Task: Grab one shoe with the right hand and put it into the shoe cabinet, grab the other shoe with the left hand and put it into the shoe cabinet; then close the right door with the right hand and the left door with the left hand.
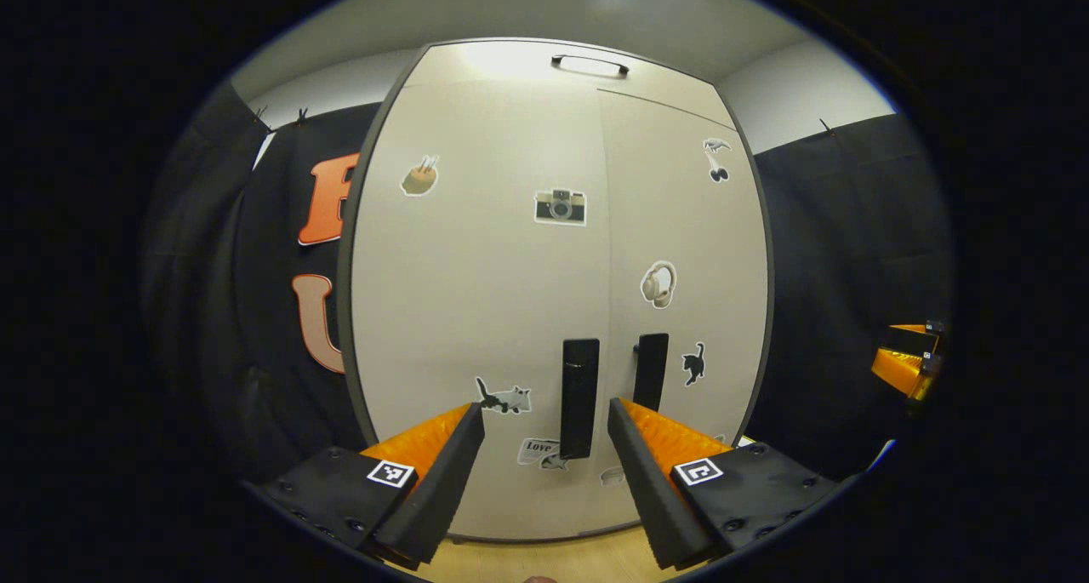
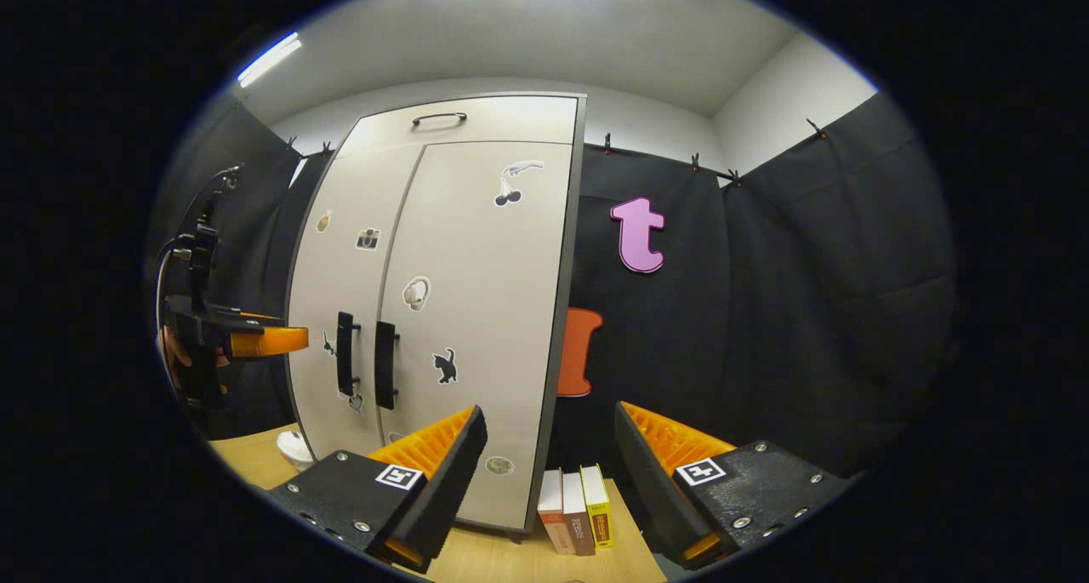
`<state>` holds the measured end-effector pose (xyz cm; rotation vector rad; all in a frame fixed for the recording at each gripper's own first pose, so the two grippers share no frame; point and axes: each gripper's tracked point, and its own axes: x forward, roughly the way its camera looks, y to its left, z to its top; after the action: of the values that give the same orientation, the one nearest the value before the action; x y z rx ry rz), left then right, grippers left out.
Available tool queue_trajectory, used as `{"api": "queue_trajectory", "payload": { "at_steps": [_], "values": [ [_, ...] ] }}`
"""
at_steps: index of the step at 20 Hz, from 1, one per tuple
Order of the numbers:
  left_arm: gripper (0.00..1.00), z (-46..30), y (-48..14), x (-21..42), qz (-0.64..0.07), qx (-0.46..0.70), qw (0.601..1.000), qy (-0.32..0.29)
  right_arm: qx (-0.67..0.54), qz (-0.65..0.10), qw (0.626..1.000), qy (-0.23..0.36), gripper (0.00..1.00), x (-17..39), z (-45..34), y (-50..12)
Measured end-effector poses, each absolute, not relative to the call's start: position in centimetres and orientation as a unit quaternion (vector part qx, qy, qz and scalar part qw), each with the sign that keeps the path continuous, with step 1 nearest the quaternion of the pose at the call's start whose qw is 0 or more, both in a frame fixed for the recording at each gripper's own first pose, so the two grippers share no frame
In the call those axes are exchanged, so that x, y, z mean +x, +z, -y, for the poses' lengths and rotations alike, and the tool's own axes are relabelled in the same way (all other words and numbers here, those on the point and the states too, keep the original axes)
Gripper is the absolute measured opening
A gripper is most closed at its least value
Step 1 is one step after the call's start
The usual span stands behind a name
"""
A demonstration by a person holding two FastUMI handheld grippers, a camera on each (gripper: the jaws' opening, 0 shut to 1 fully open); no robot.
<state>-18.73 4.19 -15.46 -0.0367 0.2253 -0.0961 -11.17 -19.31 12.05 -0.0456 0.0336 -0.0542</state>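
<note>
Left hand-held gripper [image 1: 544, 455] nearest the lens, jaws spread and empty, aimed square at the left door handle [image 1: 579, 397] of the shoe cabinet [image 1: 476, 251] and standing just short of it. Both doors flush, left door [image 1: 476, 294] meeting right door [image 1: 681, 225] along a thin centre seam; no shoe on show, so presumably both already inside and the doors closed, the task judged all but complete. Right door handle [image 1: 651, 370] just beside its twin across the seam. Right hand-held gripper [image 2: 549, 468] likewise spread wide and carrying nothing, held off near the cabinet's right edge, well clear of the handles. Three books [image 2: 577, 508] upright on the worktop [image 2: 476, 562] just beside the cabinet's right corner, between the fingers in the right gripper view; a small white object [image 2: 295, 448] low near the cabinet's left side, too small to identify. Open room to the right against the black curtain; books and cabinet corner the only edges to mind on withdrawal.
</note>
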Motion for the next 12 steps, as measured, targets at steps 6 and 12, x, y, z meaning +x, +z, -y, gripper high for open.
{"api": "queue_trajectory", "payload": {
  "at_steps": [6, 12],
  "values": [
    [0.95, -8.8, -10.2, -23.6, -0.091, -0.01, 0.996, 0.004, -0.007, -0.002, 1.0, -0.007, 0.93, -11.4, 17.8, 14.2],
    [0.95, -13.4, -5.4, -27.7, -0.057, 0.013, 0.996, 0.065, -0.009, 0.008, 1.0, 0.003, 0.93, -11.2, 16.6, 15.4]
  ]
}}
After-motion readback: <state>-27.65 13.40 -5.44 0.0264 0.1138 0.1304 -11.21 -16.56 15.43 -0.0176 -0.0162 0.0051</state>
